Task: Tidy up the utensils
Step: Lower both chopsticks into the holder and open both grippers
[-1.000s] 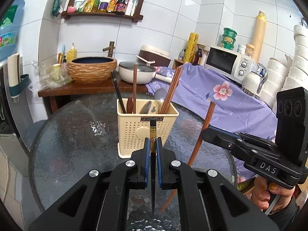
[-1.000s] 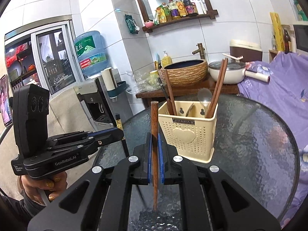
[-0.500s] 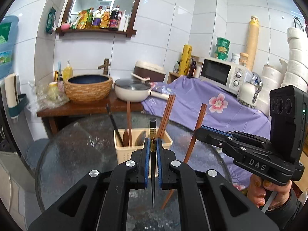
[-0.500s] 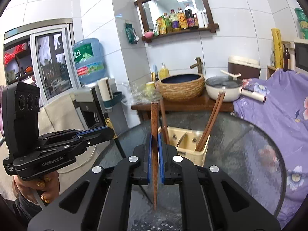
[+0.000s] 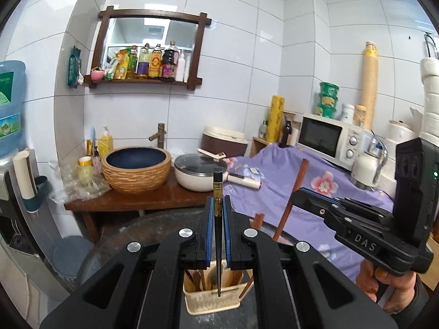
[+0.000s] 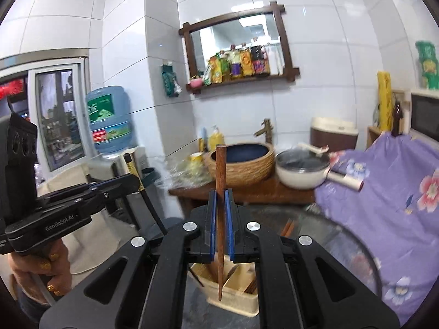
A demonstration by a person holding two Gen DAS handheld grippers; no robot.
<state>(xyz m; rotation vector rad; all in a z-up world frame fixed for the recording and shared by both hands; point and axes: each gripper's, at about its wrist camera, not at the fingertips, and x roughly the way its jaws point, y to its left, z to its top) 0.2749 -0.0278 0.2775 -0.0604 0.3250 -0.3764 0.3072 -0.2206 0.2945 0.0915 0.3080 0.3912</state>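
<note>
- The left gripper (image 5: pixel 218 230) is clenching a slim black chopstick (image 5: pixel 218 249) with a gold band, held upright, tip hanging over the cream perforated plastic holder (image 5: pixel 212 298).
- The right gripper (image 6: pixel 220 227) is pinching a tapered brown wooden chopstick (image 6: pixel 220 219), tip pointing into the same holder (image 6: pixel 233 298).
- The holder is sitting on a round textured glass table (image 6: pixel 337 235), with wooden utensils already standing inside.
- Farther back, a woven-sided basin (image 5: pixel 136 168) and a lidded white pan (image 5: pixel 200 174) are resting on a dark wooden counter (image 5: pixel 131 201); a purple floral cloth (image 5: pixel 277 181) is draping to the right.

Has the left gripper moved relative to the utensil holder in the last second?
Yes. The left gripper, shut on the black chopstick, has risen and closed in: the cream utensil holder now lies below its fingers, not ahead.
</note>
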